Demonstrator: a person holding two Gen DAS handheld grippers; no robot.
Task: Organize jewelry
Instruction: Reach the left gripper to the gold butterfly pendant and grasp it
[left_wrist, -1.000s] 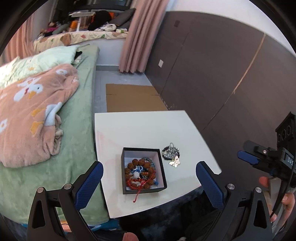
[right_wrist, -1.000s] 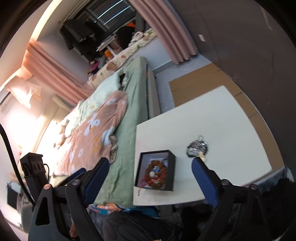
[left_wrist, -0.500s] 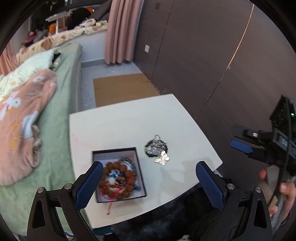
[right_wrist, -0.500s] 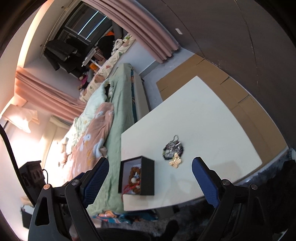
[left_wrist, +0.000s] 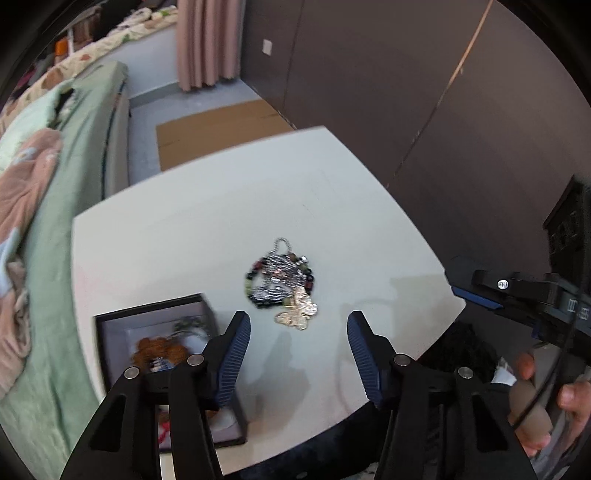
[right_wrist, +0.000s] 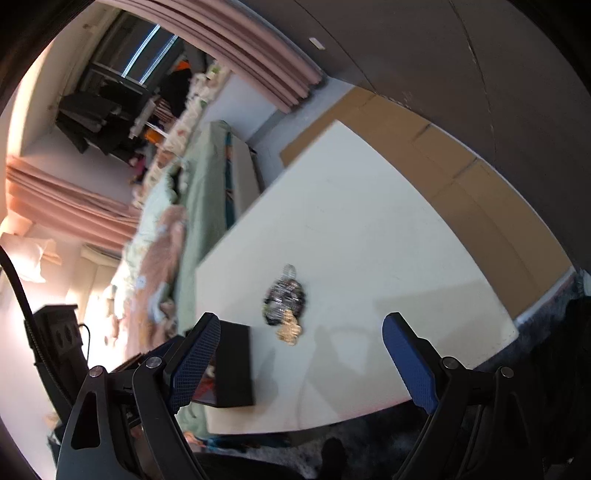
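jewelry pile, a tangle of dark beads and silver chain with a gold butterfly pendant at its near edge, lies on the white table just right of the black jewelry box, apart from it. left gripper hovers over the table with the pile just ahead of its tips; its jaws are closing with nothing between them. right gripper hangs further back, spread wide and empty. the pile's long axis runs from chain loop to pendant, towards the left gripper, which looks the nearer one.
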